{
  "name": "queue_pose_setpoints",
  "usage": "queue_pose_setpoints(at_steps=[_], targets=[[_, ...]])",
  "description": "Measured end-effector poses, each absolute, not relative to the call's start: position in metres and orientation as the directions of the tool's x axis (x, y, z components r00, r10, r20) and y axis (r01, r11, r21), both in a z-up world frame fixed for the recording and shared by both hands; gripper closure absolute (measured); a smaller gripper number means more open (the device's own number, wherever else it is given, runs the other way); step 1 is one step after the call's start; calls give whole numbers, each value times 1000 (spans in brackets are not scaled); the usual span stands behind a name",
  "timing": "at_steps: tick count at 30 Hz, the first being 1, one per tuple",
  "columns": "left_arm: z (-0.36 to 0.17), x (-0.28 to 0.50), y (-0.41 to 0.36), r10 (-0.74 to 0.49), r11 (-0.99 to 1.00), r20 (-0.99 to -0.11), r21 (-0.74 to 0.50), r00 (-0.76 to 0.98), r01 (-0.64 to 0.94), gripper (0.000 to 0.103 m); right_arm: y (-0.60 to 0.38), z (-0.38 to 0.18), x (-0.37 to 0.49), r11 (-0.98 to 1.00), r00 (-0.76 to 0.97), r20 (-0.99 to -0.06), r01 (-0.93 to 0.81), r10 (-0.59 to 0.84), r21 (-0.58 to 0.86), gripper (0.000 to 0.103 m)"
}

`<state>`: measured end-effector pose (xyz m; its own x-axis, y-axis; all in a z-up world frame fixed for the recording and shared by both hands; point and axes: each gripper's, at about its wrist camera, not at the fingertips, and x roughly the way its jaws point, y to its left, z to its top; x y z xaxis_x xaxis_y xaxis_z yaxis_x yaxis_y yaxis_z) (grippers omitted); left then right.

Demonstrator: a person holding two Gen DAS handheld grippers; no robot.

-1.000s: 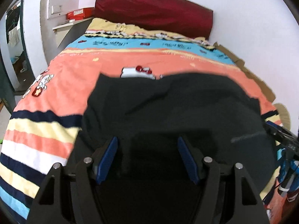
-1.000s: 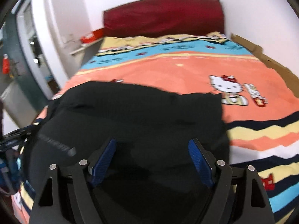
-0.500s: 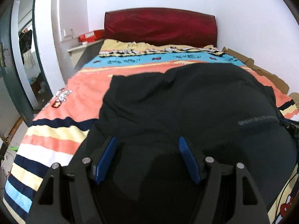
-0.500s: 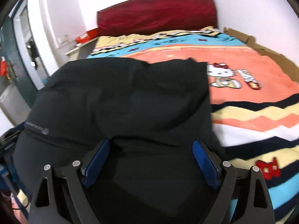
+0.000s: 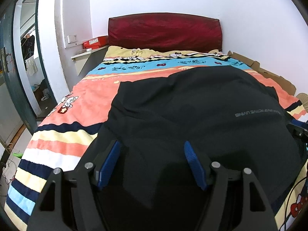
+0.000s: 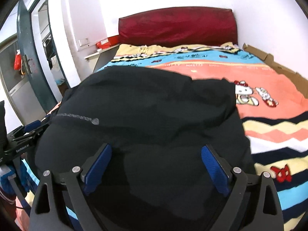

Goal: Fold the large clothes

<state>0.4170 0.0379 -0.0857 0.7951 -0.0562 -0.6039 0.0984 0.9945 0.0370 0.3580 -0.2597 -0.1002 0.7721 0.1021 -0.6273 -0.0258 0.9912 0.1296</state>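
Observation:
A large black garment (image 5: 192, 115) with small grey lettering lies on the striped cartoon bedspread (image 5: 86, 100). It also fills the middle of the right wrist view (image 6: 154, 111). My left gripper (image 5: 152, 161) is open, its blue pads wide apart over the garment's near left part. My right gripper (image 6: 156, 165) is open over the near right part. The black fabric bulges up between both pairs of fingers; nothing is pinched. The right gripper's edge (image 5: 298, 130) shows at the far right of the left wrist view, and the left gripper's body (image 6: 23, 138) at the left of the right wrist view.
A dark red headboard (image 5: 163, 30) stands against the white wall. A shelf with a red box (image 5: 95, 42) is left of the bed. An open doorway (image 5: 25, 67) lies at the far left. Cardboard (image 5: 269, 73) runs along the bed's right side.
Both grippers have risen and tilted up, so more wall and headboard show. The garment has spread further up the bed, covering more bedspread. Both grippers stay open.

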Motion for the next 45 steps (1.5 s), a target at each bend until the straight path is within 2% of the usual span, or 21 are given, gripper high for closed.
queue_pose_setpoints(at_steps=[19,23,26,29,33,35,40,45], targets=[[-93,416,45,-41,994,-601,54,798,91,35,-284,-108,345,994,760,-650,53,24,99,6],[-83,417,73,-22,1000,-594,4,804,30,35,-286,-98,344,994,761,-649,85,-19,71,6],[-67,422,72,-69,997,-584,-23,809,68,35,-275,-84,346,995,784,-620,43,24,94,6],[-55,435,49,-123,988,-583,4,803,154,35,-249,-71,359,995,789,-607,-40,91,96,6],[-55,467,14,-192,969,-634,-2,749,247,35,-215,-69,392,990,758,-638,-131,136,56,6],[-60,493,-2,-207,958,-672,8,711,286,35,-209,-73,420,985,724,-669,-149,168,87,5],[-70,557,-21,-197,955,-760,-7,620,295,35,-219,-78,490,986,647,-745,-95,164,135,5],[-80,605,-22,-187,964,-808,-42,559,261,33,-236,-88,535,985,596,-787,-34,158,171,5]])
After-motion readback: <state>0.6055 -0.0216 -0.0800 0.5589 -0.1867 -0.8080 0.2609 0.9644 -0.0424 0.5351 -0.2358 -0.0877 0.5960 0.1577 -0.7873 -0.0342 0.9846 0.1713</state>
